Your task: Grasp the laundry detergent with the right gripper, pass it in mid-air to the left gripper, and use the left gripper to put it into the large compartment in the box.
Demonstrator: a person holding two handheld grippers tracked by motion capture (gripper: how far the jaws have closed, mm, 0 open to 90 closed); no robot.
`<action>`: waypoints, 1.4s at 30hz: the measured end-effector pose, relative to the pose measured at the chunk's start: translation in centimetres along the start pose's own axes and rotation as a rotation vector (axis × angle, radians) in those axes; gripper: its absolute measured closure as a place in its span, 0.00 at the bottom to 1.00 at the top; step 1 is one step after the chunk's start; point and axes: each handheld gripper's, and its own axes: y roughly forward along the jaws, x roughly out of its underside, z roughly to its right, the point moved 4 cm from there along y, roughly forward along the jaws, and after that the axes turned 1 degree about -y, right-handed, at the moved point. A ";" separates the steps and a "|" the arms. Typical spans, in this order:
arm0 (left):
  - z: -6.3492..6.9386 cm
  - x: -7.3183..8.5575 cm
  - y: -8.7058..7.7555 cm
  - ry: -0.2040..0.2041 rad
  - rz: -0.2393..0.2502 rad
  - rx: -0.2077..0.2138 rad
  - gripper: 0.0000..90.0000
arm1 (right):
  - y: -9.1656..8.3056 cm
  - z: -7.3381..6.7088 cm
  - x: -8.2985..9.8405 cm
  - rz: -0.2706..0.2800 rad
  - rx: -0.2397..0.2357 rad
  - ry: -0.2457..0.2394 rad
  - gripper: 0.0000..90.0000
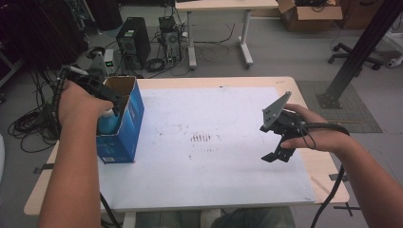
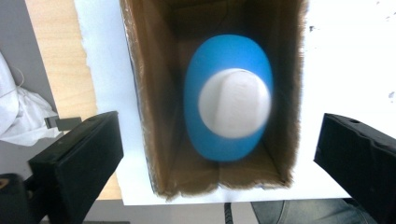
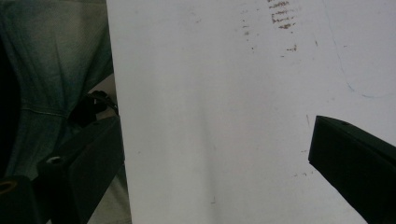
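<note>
Left gripper (image 2: 219,154) poised over open blue box (image 1: 124,124) at left edge of surface (image 1: 228,185), jaws wide apart. Blue bottle (image 2: 227,98) upright inside, directly below, white cap up. Right gripper (image 1: 280,142) open, empty, well apart at right.

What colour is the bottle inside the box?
The bottle is blue with a white cap; the left gripper view, looking down into the box, shows it best.
</note>
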 end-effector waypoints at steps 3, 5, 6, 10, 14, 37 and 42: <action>0.3 0.1 -1.0 0.012 0.008 -0.005 0.00 | -0.1 -0.1 0.0 0.000 0.000 -0.002 0.04; 0.5 0.2 -1.6 0.016 0.012 -0.011 0.00 | -0.2 -0.1 -0.1 0.003 0.001 -0.003 0.04; 0.6 0.2 -1.9 0.024 0.017 -0.014 0.00 | -0.2 -0.1 -0.1 0.004 0.001 -0.003 0.04; 1.1 0.4 -3.1 0.047 0.027 -0.028 0.00 | -0.3 -0.2 -0.1 0.003 0.003 -0.003 0.04; 2.2 0.6 -4.7 0.099 0.044 -0.043 0.00 | -0.4 -0.2 0.0 0.002 0.004 -0.002 0.04; 14.0 1.8 -9.5 0.625 0.035 -0.004 0.00 | -0.9 0.2 -0.4 0.003 -0.004 -0.004 0.04; 15.9 2.3 -9.0 0.743 0.019 0.012 0.00 | -0.8 0.4 -0.3 -0.015 -0.011 -0.002 0.04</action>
